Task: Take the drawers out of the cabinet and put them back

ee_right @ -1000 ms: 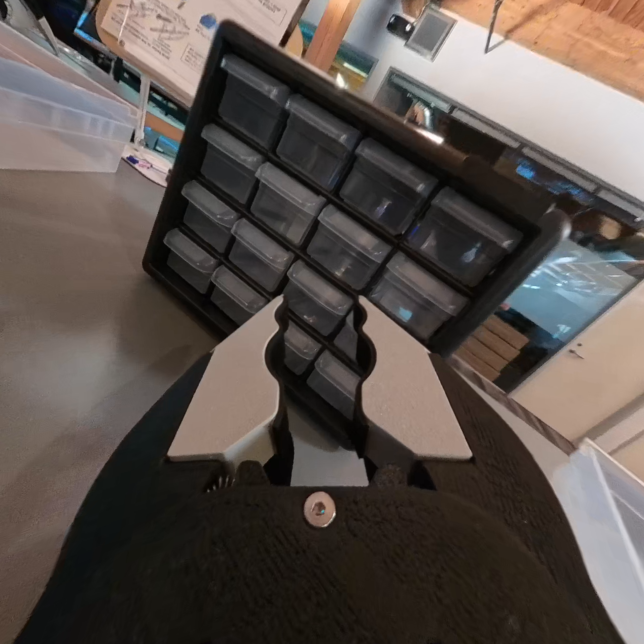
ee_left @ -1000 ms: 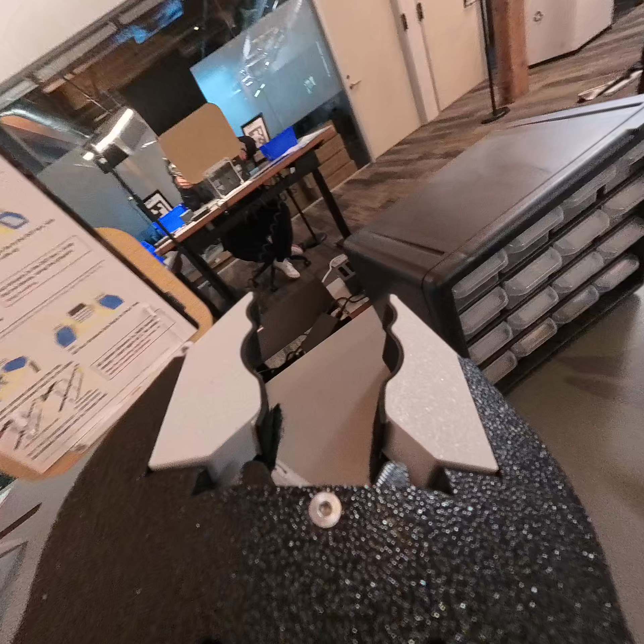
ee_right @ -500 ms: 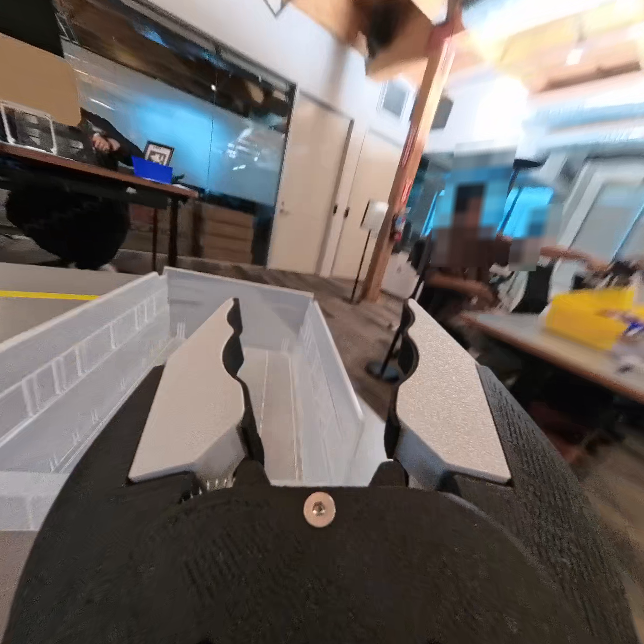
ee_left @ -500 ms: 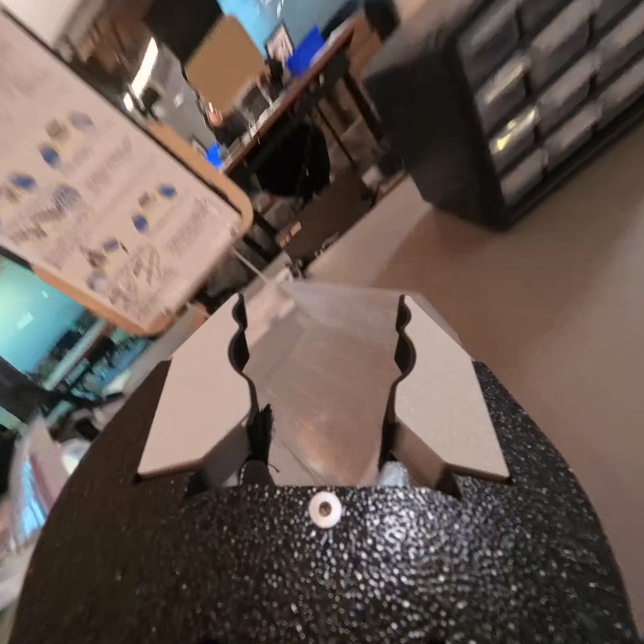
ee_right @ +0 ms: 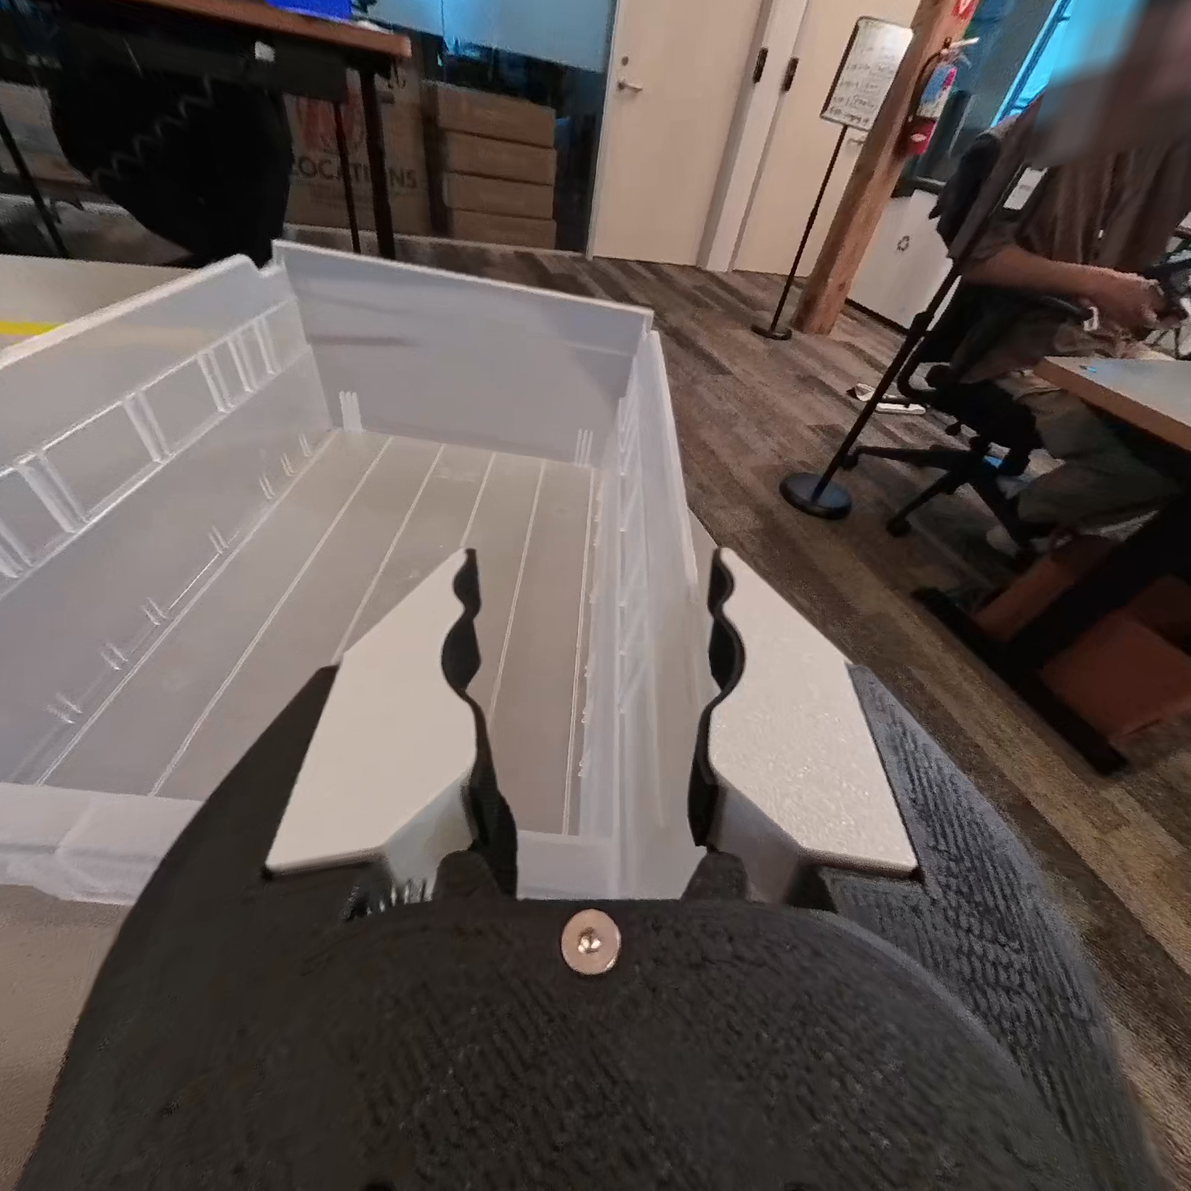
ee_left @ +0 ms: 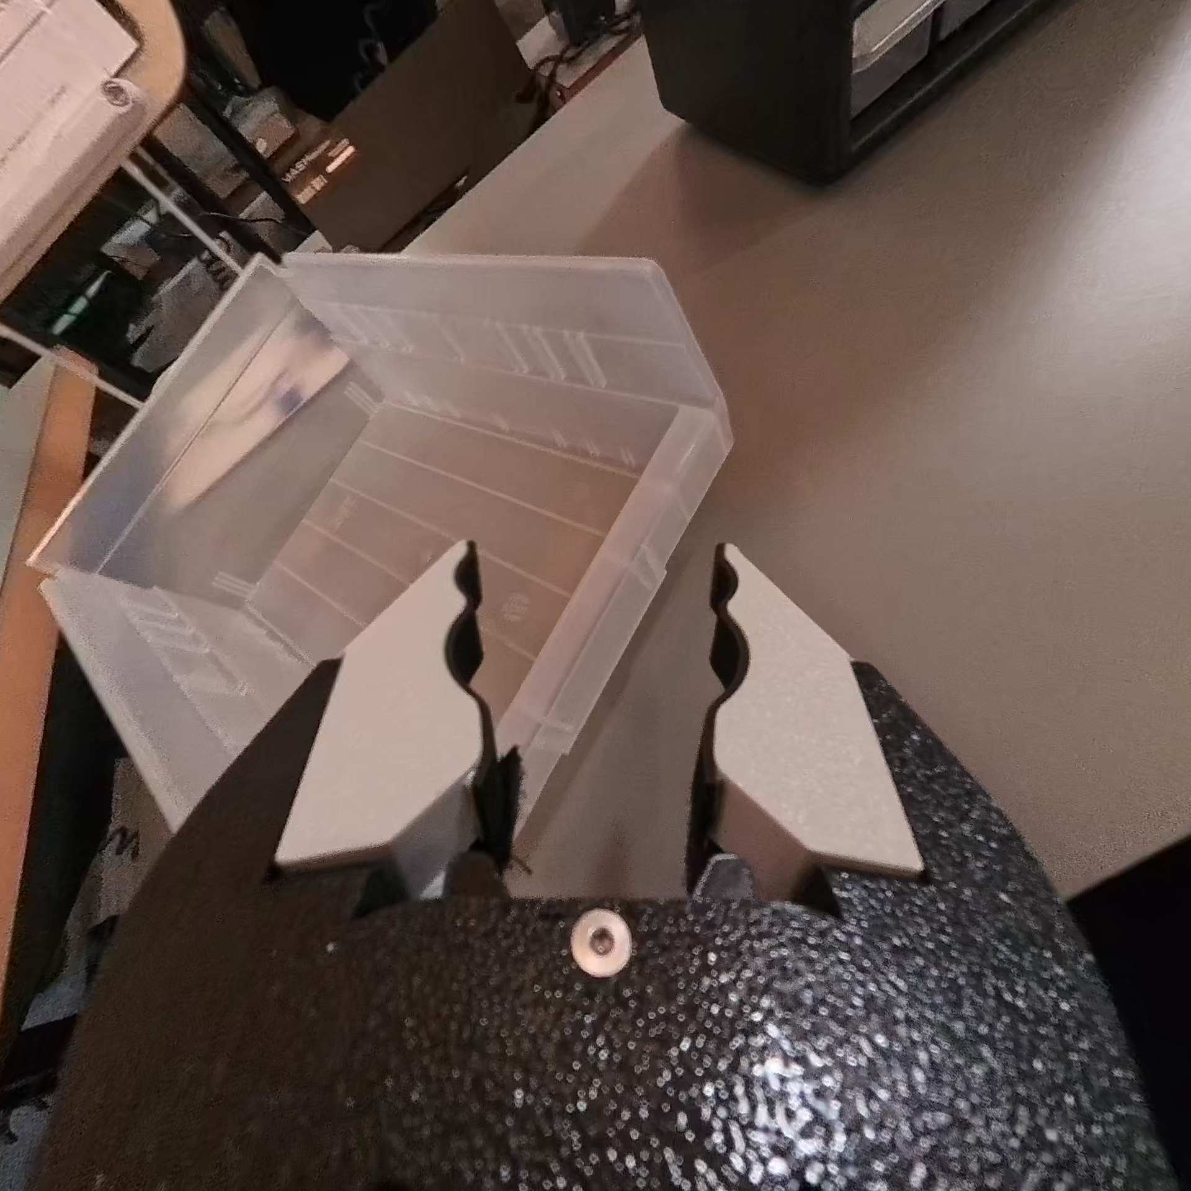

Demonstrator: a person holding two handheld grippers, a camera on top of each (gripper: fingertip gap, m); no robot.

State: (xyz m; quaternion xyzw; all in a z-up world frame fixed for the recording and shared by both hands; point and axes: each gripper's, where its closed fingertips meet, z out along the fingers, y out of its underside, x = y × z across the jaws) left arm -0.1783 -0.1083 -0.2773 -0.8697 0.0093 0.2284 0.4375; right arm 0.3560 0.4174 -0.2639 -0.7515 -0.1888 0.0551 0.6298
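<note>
Started at the left side of the left wrist view. Saw a board with paper (ee_left: 58, 96) up in the far corner. Saw a big clear bin (ee_left: 213, 644) next, sitting at the edge of the tan table (ee_left: 934, 483), with nothing in it. Found the left gripper (ee_left: 596, 561) just over that bin's right wall. Had its fingers spread wide apart. Held nothing at all.

Spotted the black cabinet (ee_left: 760, 84) up at the top right, on the same table and well apart from the gripper. Could make out only a bit of its small clear drawers (ee_left: 892, 38) at the edge of the picture.

Went on to the right wrist view. Saw a second clear bin (ee_right: 451, 348), also with nothing in it. Found the right gripper (ee_right: 593, 561) above its right wall, fingers wide apart too, holding nothing. Saw a person on a chair (ee_right: 1063, 290) far off to the right. Saw no cabinet here.

Guessed the drawers to be light, hard plastic, smooth and maybe a bit slippery. Guessed they could crack if squeezed too hard. Seemed best to pinch one by the little lip on its front and pull it straight out.
</note>
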